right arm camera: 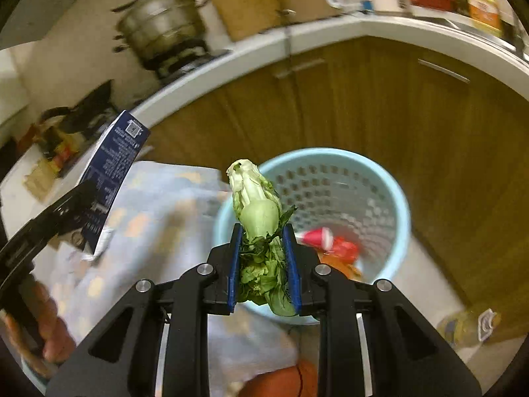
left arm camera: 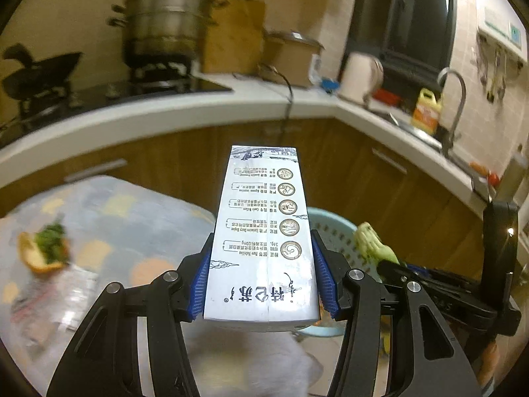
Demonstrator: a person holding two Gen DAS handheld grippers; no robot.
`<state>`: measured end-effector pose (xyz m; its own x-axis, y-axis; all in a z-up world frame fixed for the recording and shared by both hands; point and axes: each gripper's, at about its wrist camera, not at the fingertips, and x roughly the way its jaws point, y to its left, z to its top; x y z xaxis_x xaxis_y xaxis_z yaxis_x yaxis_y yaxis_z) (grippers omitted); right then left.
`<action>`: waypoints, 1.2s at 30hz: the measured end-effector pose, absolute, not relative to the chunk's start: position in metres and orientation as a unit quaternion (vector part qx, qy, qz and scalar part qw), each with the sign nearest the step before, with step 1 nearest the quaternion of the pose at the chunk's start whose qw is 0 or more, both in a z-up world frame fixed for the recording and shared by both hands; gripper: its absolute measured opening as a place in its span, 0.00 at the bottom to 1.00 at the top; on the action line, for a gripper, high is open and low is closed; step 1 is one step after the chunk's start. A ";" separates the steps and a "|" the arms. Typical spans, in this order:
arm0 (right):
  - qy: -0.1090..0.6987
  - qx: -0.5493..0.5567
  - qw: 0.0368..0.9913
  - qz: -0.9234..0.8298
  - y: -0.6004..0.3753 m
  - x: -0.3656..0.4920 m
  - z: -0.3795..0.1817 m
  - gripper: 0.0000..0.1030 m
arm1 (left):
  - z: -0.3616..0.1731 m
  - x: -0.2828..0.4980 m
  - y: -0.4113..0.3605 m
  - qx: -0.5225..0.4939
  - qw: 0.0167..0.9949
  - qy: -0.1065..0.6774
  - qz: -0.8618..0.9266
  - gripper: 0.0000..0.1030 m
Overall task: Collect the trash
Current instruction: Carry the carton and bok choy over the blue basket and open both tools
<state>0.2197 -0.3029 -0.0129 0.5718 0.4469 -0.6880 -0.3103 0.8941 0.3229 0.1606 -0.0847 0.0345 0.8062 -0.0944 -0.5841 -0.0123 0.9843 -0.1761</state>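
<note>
Right tool clenched on vegetable scrap, stem pointing ahead, blue bin just ahead and below, nearer this hand; left tool grasping milk carton, bin ahead-right, mostly hidden.

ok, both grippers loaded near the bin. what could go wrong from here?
1. The right gripper pinches the vegetable stalk at its leafy end only; soft leaves may tear or slip before the blue basket.
2. The milk carton in the left gripper sticks out far; it could catch the basket's rim.
3. Both grippers are close together near one basket and could bump.
</note>
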 end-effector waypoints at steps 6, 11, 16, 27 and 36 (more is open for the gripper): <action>0.441 0.064 0.877 0.178 -0.307 0.235 -0.043 0.21 | 0.000 0.195 -0.103 -0.085 0.925 0.369 -0.039 0.50; 0.450 0.046 0.876 0.170 -0.301 0.245 -0.057 0.22 | -0.014 0.205 -0.117 -0.060 0.919 0.388 -0.040 0.51; 0.462 0.052 0.869 0.168 -0.304 0.254 -0.065 0.29 | -0.018 0.206 -0.121 -0.052 0.915 0.398 -0.047 0.58; 0.411 0.023 0.888 0.206 -0.291 0.223 -0.025 0.33 | 0.005 0.173 -0.102 -0.061 0.929 0.364 -0.043 0.58; 0.329 -0.077 0.905 0.260 -0.221 0.164 0.025 0.33 | 0.039 0.109 -0.050 -0.083 0.949 0.304 -0.001 0.60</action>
<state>0.1640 -0.2207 0.0252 0.6487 0.4192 -0.6352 -0.5200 0.8536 0.0322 0.1088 -0.0503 0.0390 0.8157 -0.0521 -0.5761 -0.0488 0.9862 -0.1584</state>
